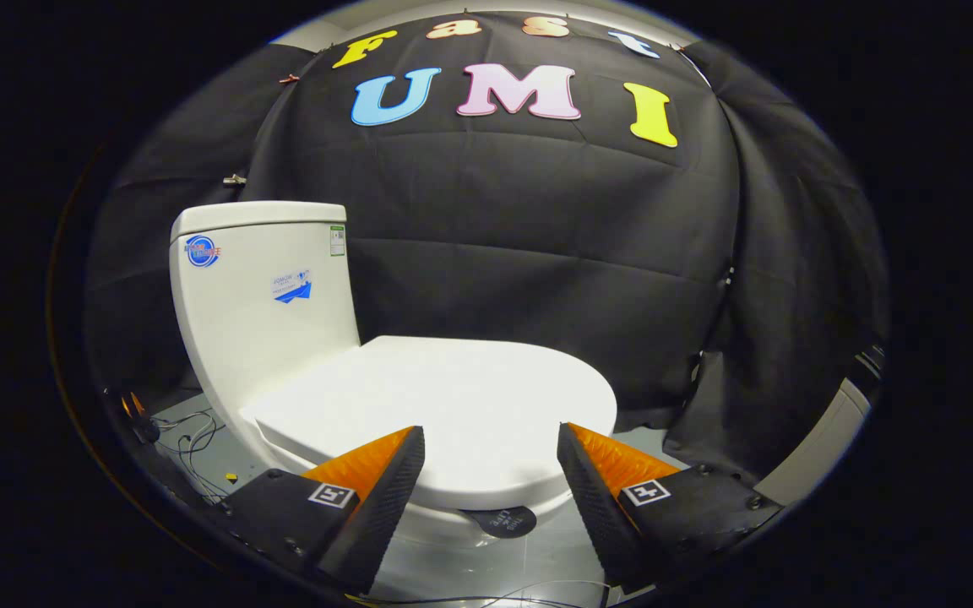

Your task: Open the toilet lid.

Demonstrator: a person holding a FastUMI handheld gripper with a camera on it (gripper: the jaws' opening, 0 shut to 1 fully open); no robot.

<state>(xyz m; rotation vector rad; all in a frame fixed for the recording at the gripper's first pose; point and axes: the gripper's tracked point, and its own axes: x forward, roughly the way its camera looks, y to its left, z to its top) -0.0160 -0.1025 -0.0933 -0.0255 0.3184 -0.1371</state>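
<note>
On the floor (529, 549) of the booth, gripper view: a toilet with its lid (453, 405) lying flat and closed, the tank (263, 295) upright behind it to the left. The task is not yet begun; the lid must be caught at its front rim and swung up toward the tank. The gripper (491, 473) has its jaws spread wide, holding nothing and touching nothing. The lid's front edge lies between and just beyond the tips. Cables (191, 431) trail beside the base.

You'll see black cloth (537, 245) draped as the back wall, loose wires (191, 439) on the grey floor (537, 557) at lower left, and a dark round sticker (509, 521) at bottom centre.
</note>
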